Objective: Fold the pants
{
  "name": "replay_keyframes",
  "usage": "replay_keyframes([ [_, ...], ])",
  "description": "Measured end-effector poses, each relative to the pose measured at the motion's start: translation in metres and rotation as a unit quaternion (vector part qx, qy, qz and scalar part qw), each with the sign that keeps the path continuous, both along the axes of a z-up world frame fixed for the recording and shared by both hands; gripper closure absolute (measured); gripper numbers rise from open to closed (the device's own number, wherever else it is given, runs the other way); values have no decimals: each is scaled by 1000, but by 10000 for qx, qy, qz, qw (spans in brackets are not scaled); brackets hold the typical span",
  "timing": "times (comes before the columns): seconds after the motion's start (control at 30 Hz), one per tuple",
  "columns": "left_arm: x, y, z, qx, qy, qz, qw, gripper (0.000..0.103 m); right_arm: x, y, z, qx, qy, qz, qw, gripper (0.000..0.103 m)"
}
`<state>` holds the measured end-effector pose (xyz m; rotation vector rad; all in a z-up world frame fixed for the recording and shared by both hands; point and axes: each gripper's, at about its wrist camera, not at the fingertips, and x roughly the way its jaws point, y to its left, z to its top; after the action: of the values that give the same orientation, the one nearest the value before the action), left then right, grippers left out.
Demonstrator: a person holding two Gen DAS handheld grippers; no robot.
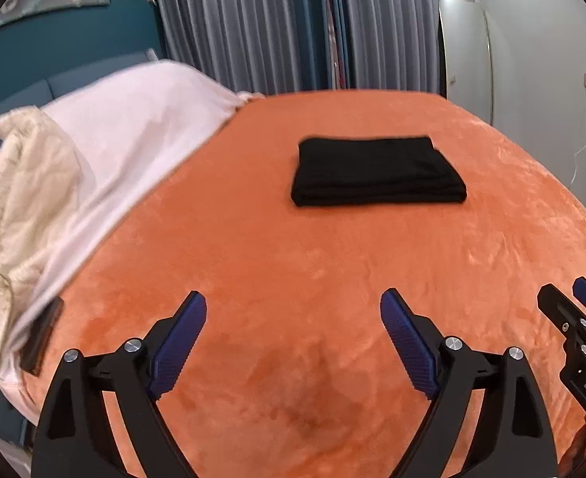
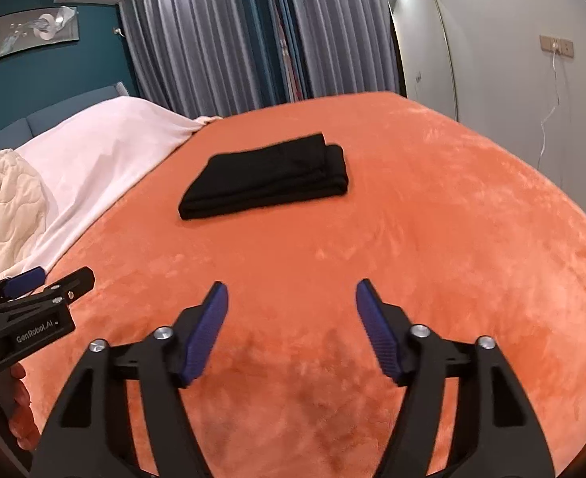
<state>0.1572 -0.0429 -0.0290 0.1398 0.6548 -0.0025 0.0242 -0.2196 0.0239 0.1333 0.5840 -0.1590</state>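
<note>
Both tongs, left gripper (image 1: 293, 298) and right gripper (image 2: 292, 288), gape wide and empty, well short of the black fabric pants (image 1: 378, 171), already folded into a neat rectangle on the orange plush blanket (image 1: 253, 263); folding looks finished.

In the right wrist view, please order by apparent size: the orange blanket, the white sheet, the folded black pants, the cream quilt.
1. Orange plush blanket, largest.
2. White sheet.
3. and 4. Folded black pants and cream quilted cover: alike; the cover is cut off at the frame edge, so unranked.

Matt black cloth pants (image 1: 378, 171) lie on a plush, fuzzy orange blanket (image 1: 253, 239).
</note>
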Motion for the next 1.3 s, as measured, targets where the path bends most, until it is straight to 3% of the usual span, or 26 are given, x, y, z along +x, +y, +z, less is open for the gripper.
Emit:
replay_keyframes([
  [0.13,-8,-5,15,136,-232,12,9996,16,0,6,11,-91,-88,34,9999,33],
  [0.27,-10,-9,17,77,-230,-33,9997,15,-4,10,14,-318,-250,-81,9991,14],
  [0.5,-15,-10,18,-33,-151,-40,9999,15,-10,5,18,-321,-266,-214,9989,8],
  [1.0,-27,-6,29,-345,-145,-143,9992,11,-25,1,32,-246,-355,-204,9989,7],
  [1.3,-33,-11,34,-252,-190,-202,9993,11,-35,4,39,-246,-448,-138,9986,7],
])
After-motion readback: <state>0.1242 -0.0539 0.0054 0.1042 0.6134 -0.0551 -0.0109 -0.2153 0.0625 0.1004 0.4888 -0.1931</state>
